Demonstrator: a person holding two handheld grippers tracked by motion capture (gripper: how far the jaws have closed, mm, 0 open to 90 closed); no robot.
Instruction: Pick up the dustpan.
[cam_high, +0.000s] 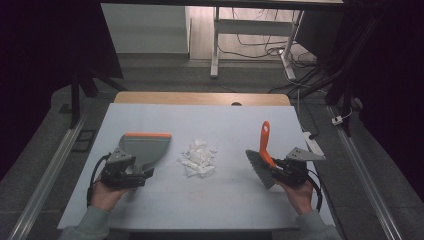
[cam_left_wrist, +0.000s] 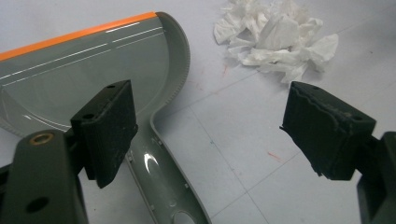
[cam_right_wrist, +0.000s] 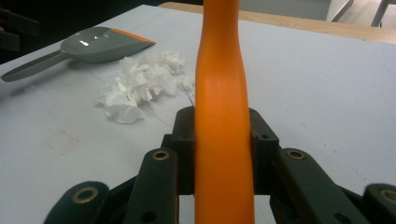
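- Brush (cam_high: 264, 150), orange handle pointing to 12 o'clock, sits clamped in the right gripper (cam_high: 286, 171) at the table's (cam_high: 240, 125) 4 o'clock; it may twist in that grip while sweeping.
- Left gripper (cam_left_wrist: 205, 135) gapes wide over the dustpan (cam_high: 145, 147) handle, gripping nothing, so the pan could skid.
- Paper scraps (cam_high: 199, 158) lie mid-table; the left gripper view alone shows that gap.

Black tongs (cam_high: 131, 172), brass rivets, trailing black cables, grey triangular plates, grey-green sleeves (cam_high: 92, 225)

Grey dustpan (cam_high: 144, 148), crumpled paper pile (cam_high: 199, 158) beside it — orange-handled brush (cam_high: 263, 155) held up.
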